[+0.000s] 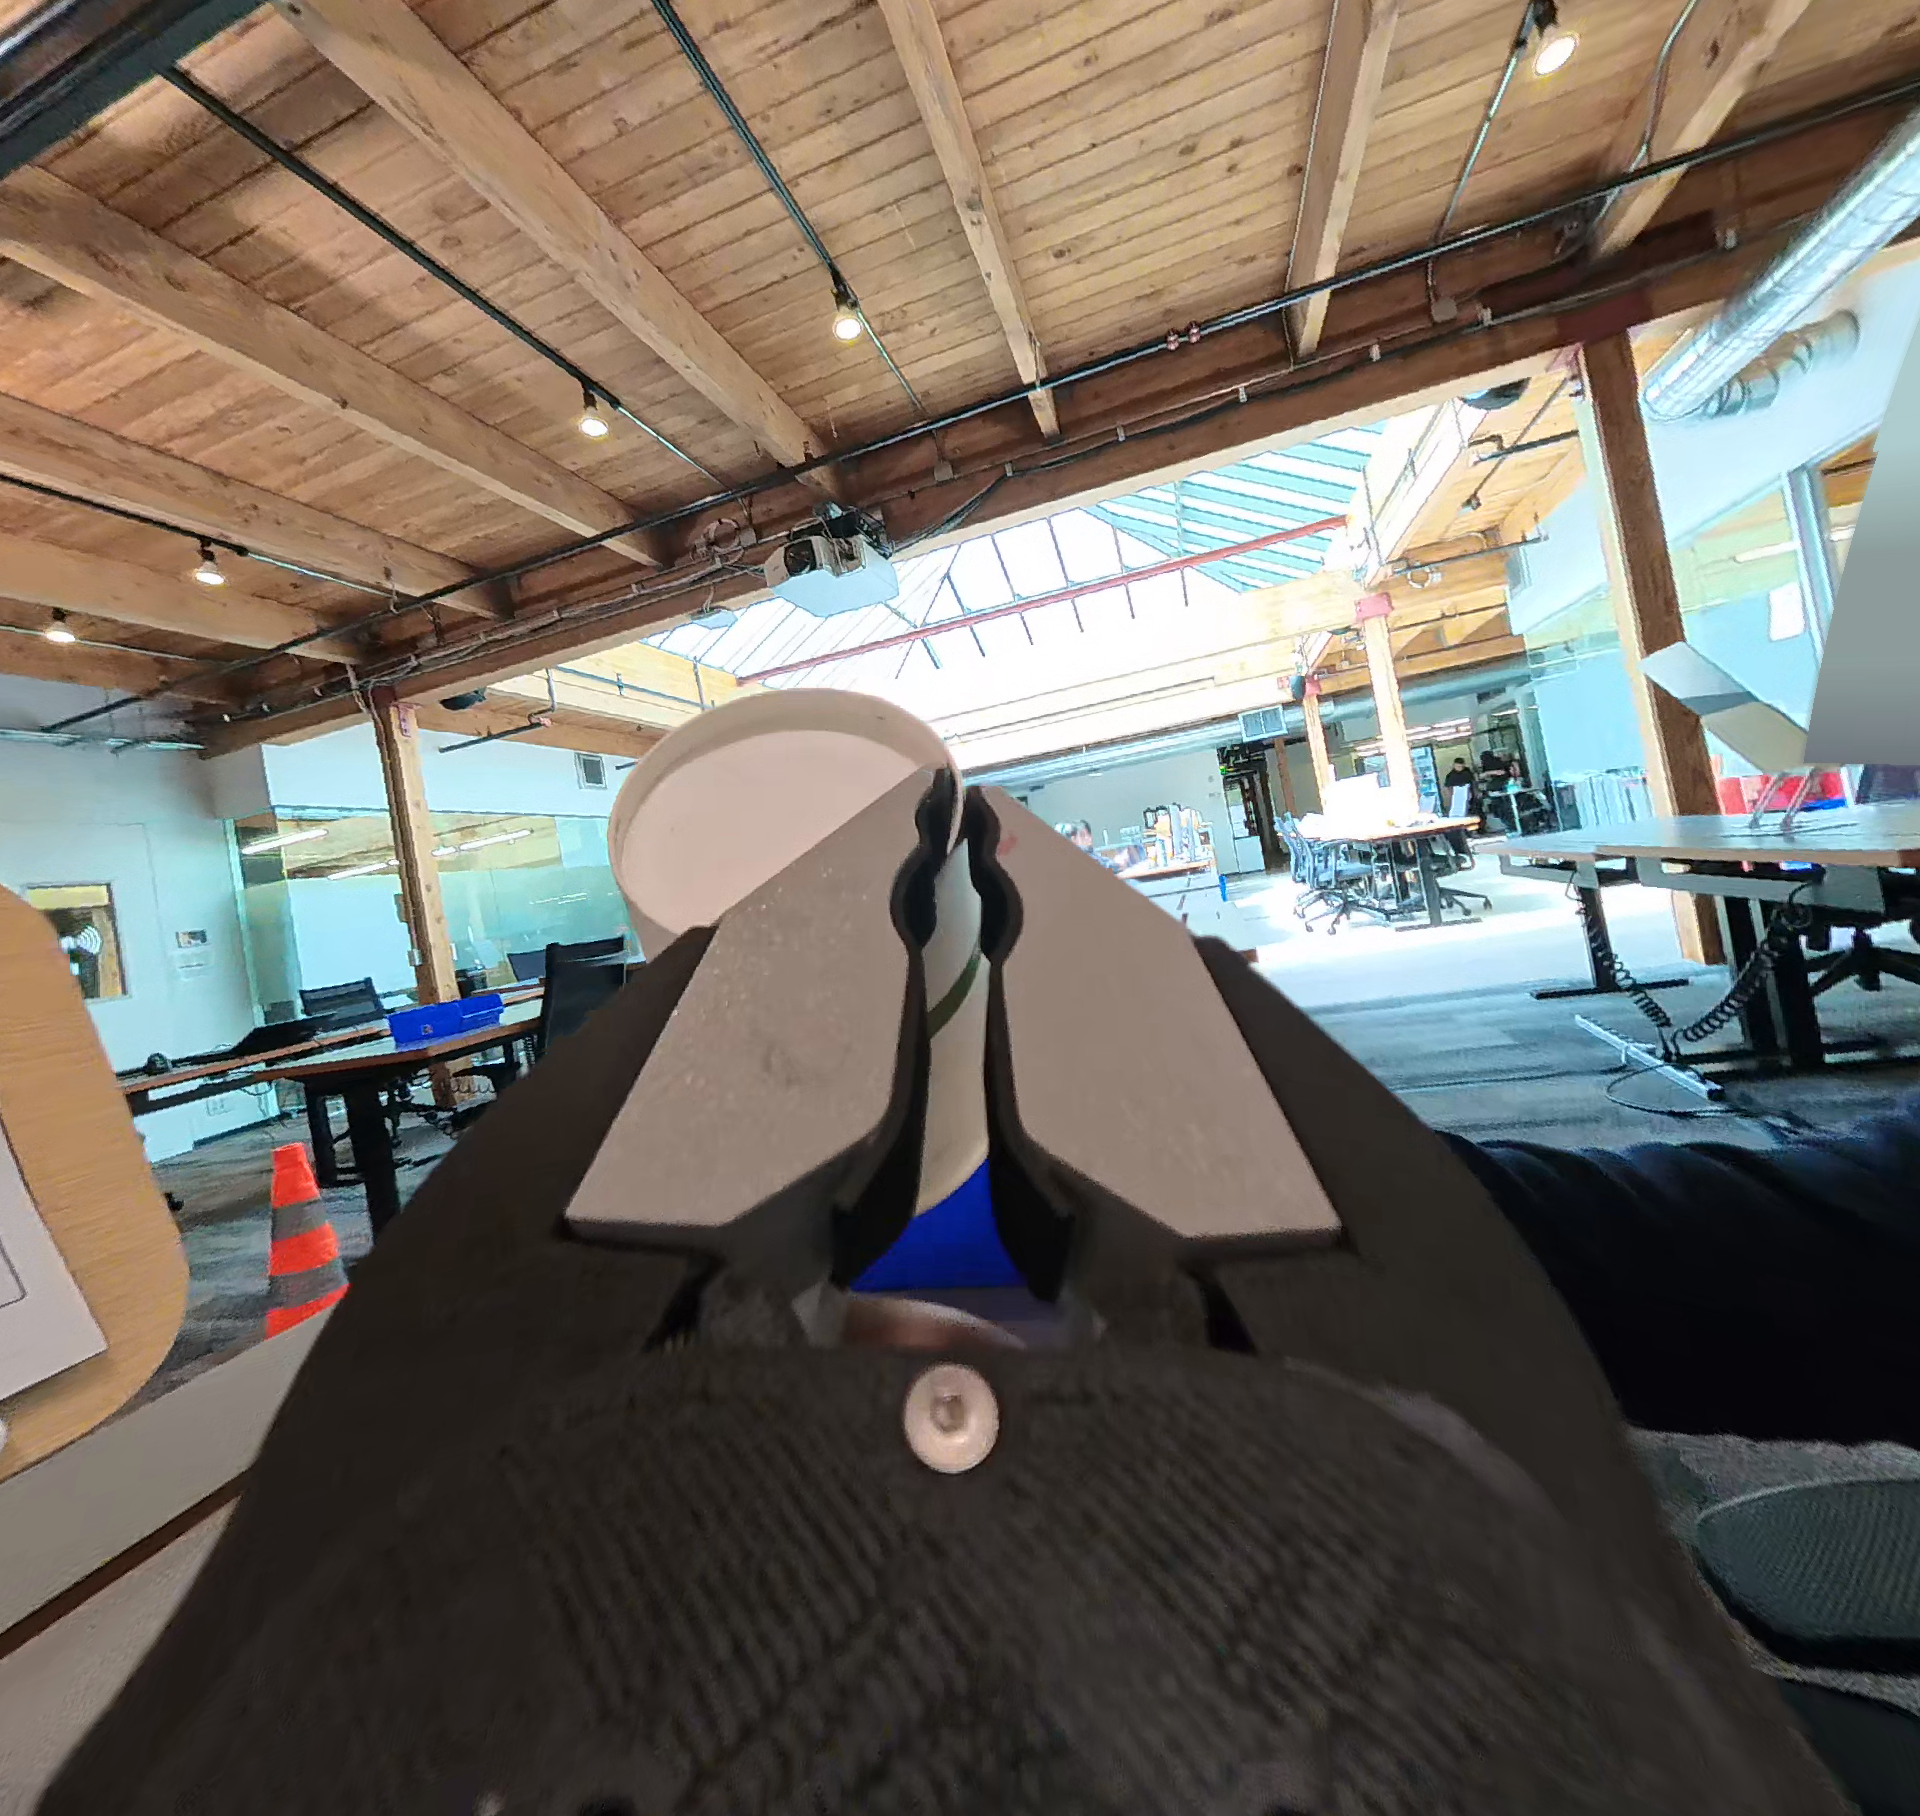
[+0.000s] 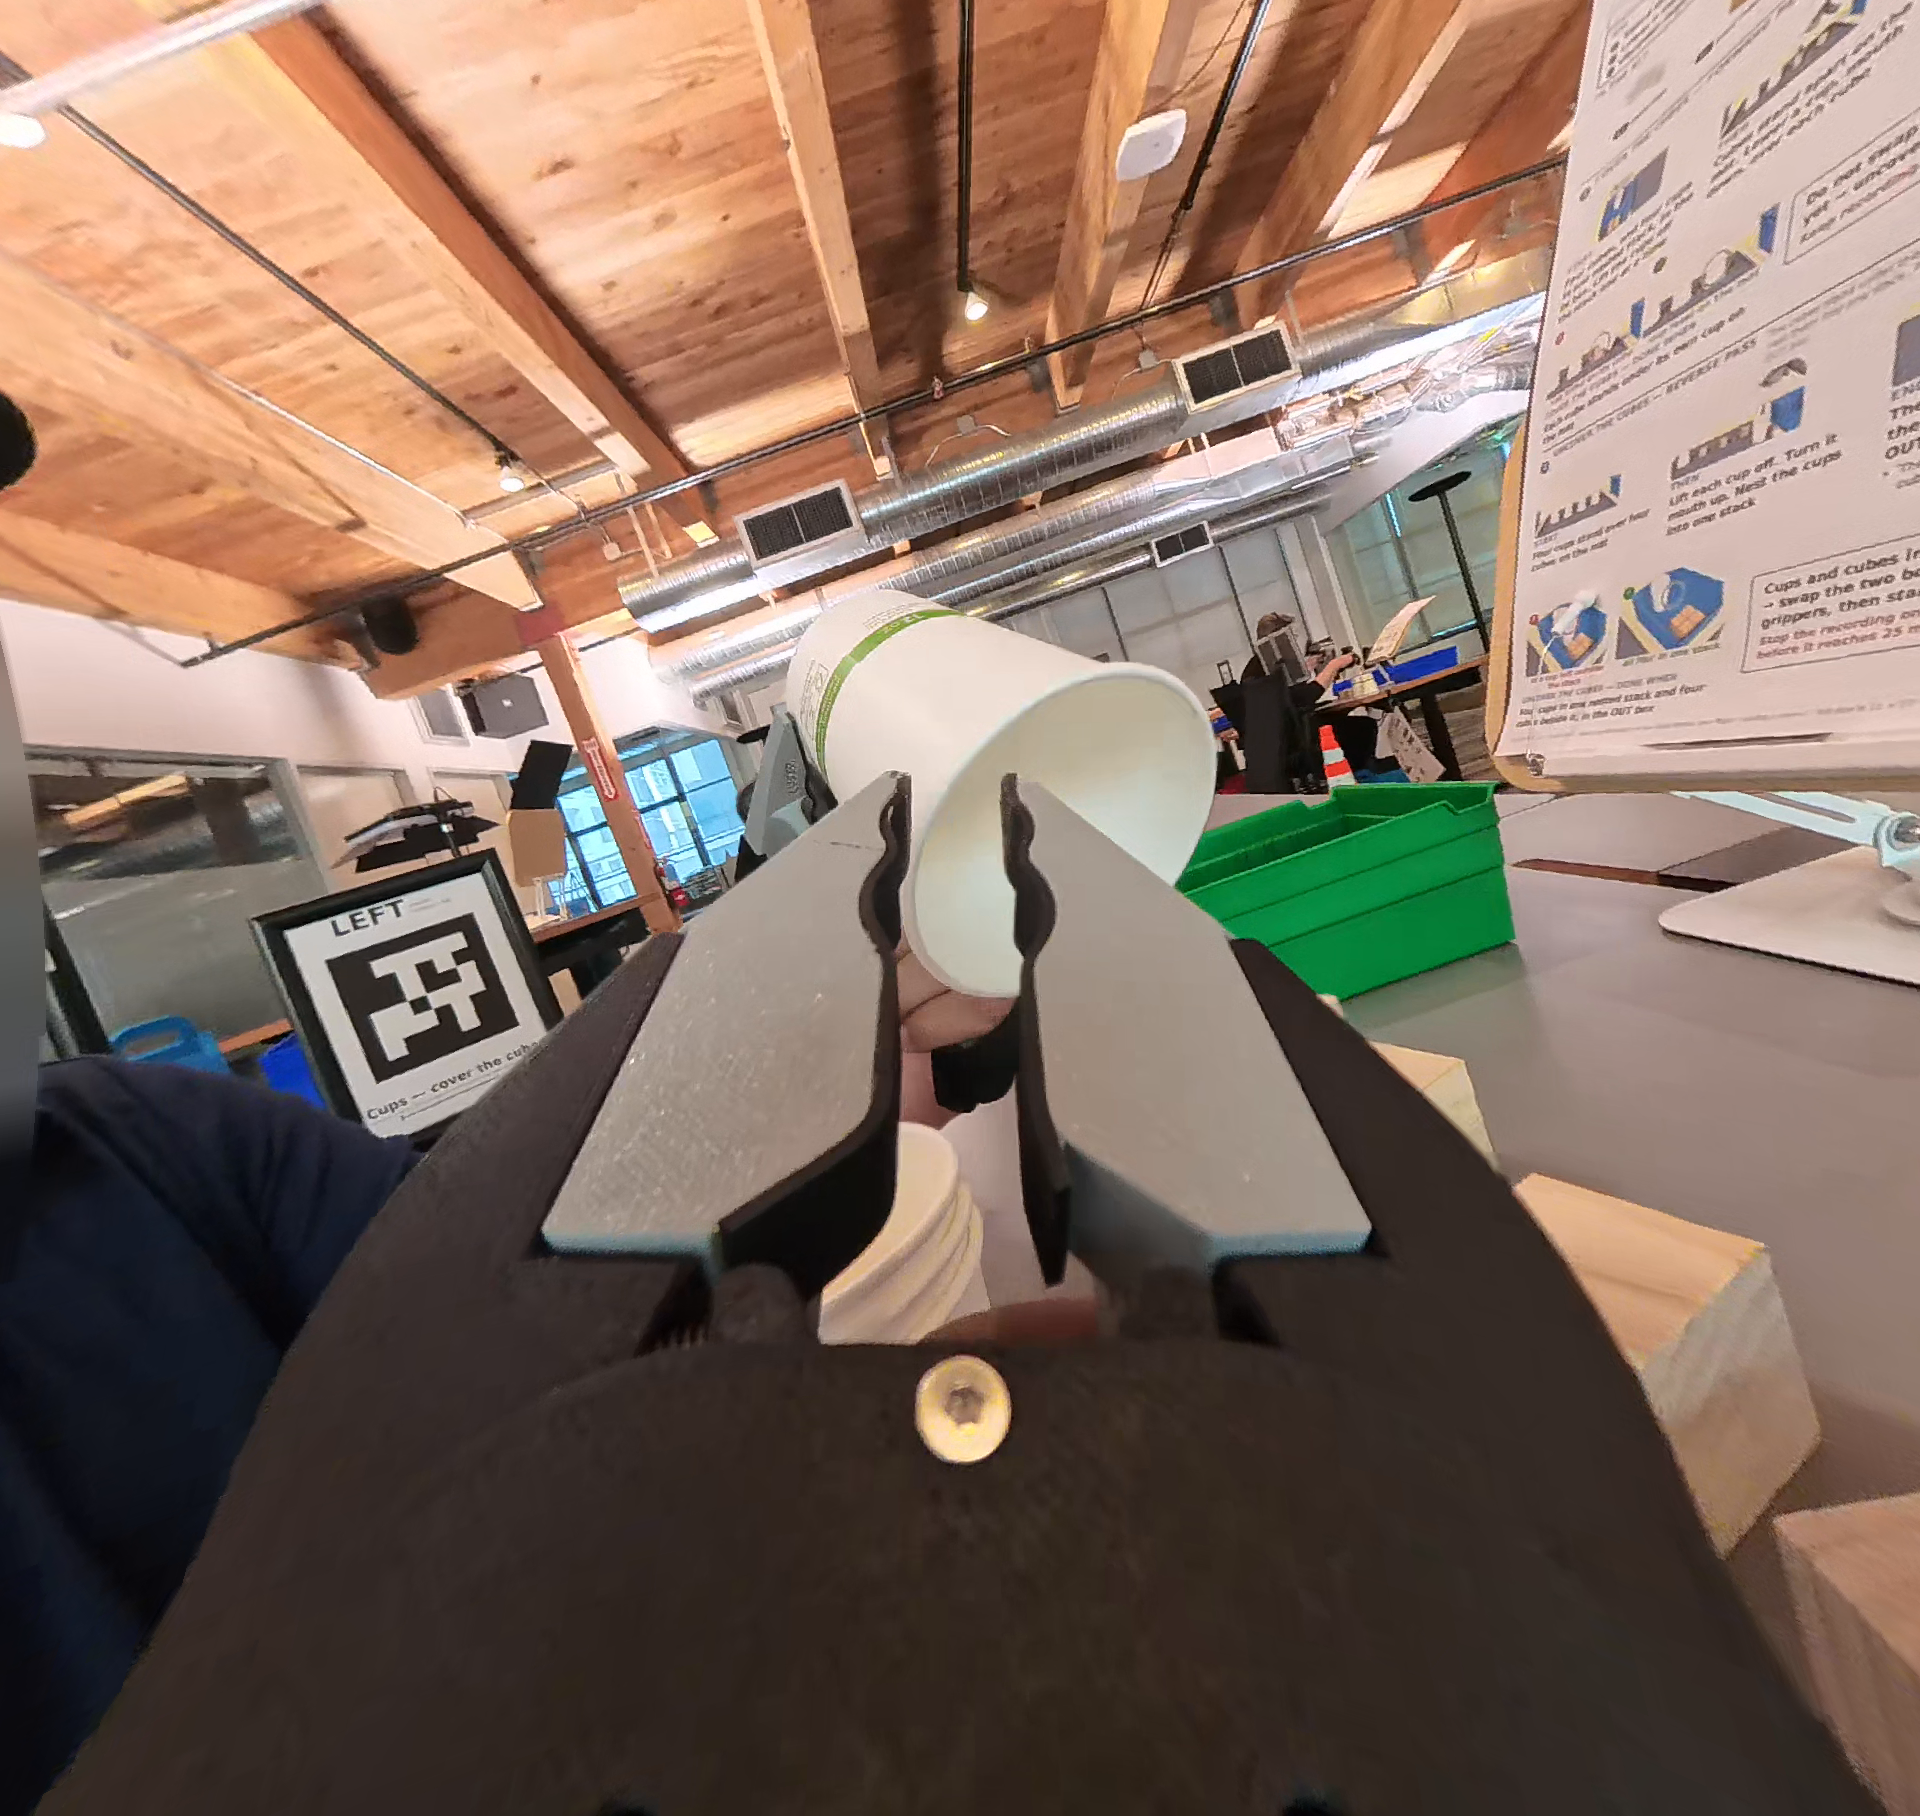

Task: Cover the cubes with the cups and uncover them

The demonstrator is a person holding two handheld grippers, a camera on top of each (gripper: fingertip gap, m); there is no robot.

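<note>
Above the desk [image 2: 1621, 1018] | left claw [image 1: 961, 831] clamped on cup [image 2: 997, 790] wall | right claw [image 2: 951, 821] apart at rim | advice: nip rim squarely before handover.

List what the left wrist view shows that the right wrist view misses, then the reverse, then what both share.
Left only: the cup's recessed base, the left tool shut on its wall, a projector.
Right only: the cup's open mouth, green bins, wooden cubes, a cup stack, an instruction sheet, the open right tool.
Both: the white cup, the beamed ceiling, an orange cone.
</note>
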